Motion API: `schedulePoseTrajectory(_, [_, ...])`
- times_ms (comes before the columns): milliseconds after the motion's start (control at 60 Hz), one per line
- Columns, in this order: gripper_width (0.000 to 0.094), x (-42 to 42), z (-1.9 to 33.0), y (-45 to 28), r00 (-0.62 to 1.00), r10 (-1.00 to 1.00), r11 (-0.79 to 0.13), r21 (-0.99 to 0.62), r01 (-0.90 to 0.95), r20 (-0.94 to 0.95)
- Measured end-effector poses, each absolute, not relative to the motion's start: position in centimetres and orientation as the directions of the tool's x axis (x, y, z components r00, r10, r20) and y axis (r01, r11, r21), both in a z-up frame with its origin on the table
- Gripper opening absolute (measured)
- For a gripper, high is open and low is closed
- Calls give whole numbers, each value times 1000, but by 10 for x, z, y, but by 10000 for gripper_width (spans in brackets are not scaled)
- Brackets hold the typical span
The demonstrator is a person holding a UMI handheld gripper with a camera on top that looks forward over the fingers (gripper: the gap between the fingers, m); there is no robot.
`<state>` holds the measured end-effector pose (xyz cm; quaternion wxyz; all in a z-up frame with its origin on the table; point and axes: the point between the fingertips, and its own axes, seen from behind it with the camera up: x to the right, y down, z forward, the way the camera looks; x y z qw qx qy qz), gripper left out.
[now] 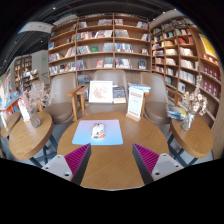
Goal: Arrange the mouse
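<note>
A small white mouse (98, 129) with dark and orange markings lies on a light blue mouse mat (105, 135). The mat rests on a round wooden table (112, 165), toward its far edge. My gripper (112, 160) hovers over the table's near part, open, its magenta pads (76, 158) spread wide with only bare wood between them. The mouse sits beyond the fingers, slightly toward the left one.
Tall bookshelves (100, 45) line the back and right walls. A wooden display stand with books (101, 93) and an upright sign (135, 102) stand beyond the table. Another round table (25, 138) is at the left, one more (195, 135) at the right.
</note>
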<state>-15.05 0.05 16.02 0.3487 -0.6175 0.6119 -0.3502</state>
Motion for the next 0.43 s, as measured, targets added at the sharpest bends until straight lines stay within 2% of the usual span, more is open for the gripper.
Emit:
schedulePoseTrajectory(217, [852,-233,165,-21,-9,-999,-38,-874,-485,48])
schedulePoseTrajectory(350, [847,-258,155,-24,-5,-999,-33,-867,-498,41])
schedulePoseTrajectory(433, [852,-261,162,-30,-28,-998,-33,-881,-473,52])
